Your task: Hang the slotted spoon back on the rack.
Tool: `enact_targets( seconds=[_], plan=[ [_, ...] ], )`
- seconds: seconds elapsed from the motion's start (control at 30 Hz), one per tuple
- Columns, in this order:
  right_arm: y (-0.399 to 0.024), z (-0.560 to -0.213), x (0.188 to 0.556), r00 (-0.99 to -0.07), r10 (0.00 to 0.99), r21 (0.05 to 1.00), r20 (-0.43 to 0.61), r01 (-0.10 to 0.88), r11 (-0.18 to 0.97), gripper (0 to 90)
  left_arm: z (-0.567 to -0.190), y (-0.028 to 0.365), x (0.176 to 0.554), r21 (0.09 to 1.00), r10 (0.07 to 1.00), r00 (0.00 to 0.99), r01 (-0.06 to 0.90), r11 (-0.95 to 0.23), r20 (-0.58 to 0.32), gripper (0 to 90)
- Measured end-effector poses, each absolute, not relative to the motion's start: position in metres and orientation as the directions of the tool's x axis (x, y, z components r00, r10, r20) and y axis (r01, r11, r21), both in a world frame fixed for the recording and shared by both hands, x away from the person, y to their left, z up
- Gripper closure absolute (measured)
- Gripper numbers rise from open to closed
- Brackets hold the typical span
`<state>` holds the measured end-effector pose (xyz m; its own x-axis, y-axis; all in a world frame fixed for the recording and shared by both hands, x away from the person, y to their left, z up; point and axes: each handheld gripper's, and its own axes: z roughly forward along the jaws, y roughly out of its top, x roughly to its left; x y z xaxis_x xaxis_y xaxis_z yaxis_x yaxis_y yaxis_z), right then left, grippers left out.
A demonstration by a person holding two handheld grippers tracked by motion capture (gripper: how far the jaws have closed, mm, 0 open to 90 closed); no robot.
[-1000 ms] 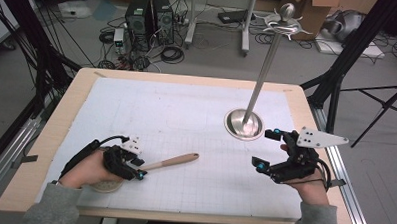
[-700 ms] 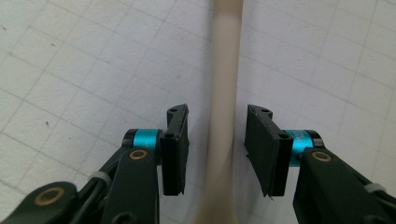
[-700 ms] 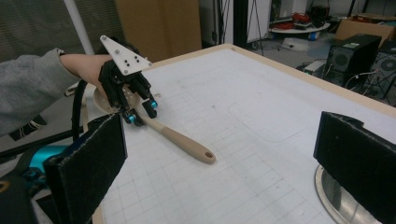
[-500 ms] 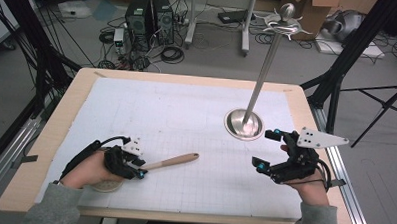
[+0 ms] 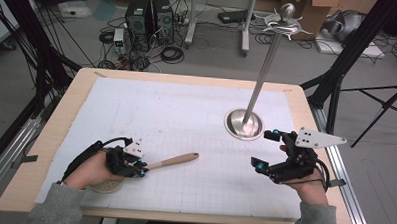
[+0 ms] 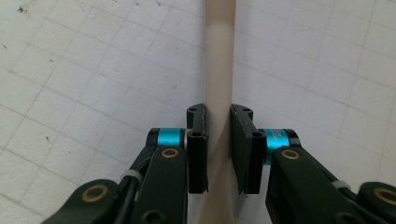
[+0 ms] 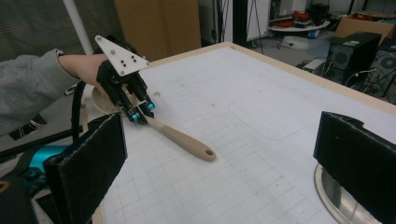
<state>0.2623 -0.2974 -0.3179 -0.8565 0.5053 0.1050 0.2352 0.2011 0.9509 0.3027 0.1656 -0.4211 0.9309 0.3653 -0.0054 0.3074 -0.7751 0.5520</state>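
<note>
A wooden spoon (image 5: 172, 161) lies on the white gridded mat, its round head (image 5: 106, 185) under the left hand and its handle pointing right. My left gripper (image 5: 141, 167) straddles the handle near the head. In the left gripper view the jaws of the left gripper (image 6: 218, 122) have just been closing, and both pads touch the handle (image 6: 219, 70) on either side. The right gripper view shows the left gripper (image 7: 140, 114) on the spoon (image 7: 187, 140) from across the table. My right gripper (image 5: 265, 150) rests near the table's right front, open, with nothing between its pads (image 7: 88, 163).
A metal stand with a round base (image 5: 244, 124) and a tall pole (image 5: 263, 74), topped by hooks, is just beyond the right gripper. The mat (image 5: 176, 111) covers a wooden table top (image 5: 61, 122). Computers and cables lie on the floor behind.
The left gripper's jaws look slightly narrower around the spoon handle. Both hands and the spoon stay where they were.
</note>
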Motion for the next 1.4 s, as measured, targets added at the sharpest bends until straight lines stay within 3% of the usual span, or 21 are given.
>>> enact_targets(
  seconds=[0.27,0.77,1.4],
  plan=[
    [-0.299,-0.318,0.263,-0.858,0.503,0.953,0.107,0.234,0.195,1.4,-0.42,0.165,0.304,0.544,0.405,0.914,0.354,-0.761,-0.029,77.6],
    [-0.299,-0.321,0.263,-0.855,0.505,0.95,0.116,0.243,0.193,1.4,-0.418,0.16,0.305,0.553,0.423,0.906,0.359,-0.752,-0.014,77.7],
    [-0.304,-0.32,0.261,-0.85,0.511,0.952,0.129,0.25,0.176,1.4,-0.397,0.172,0.302,0.653,0.445,0.894,0.367,-0.663,-0.05,77.7]
  ],
)
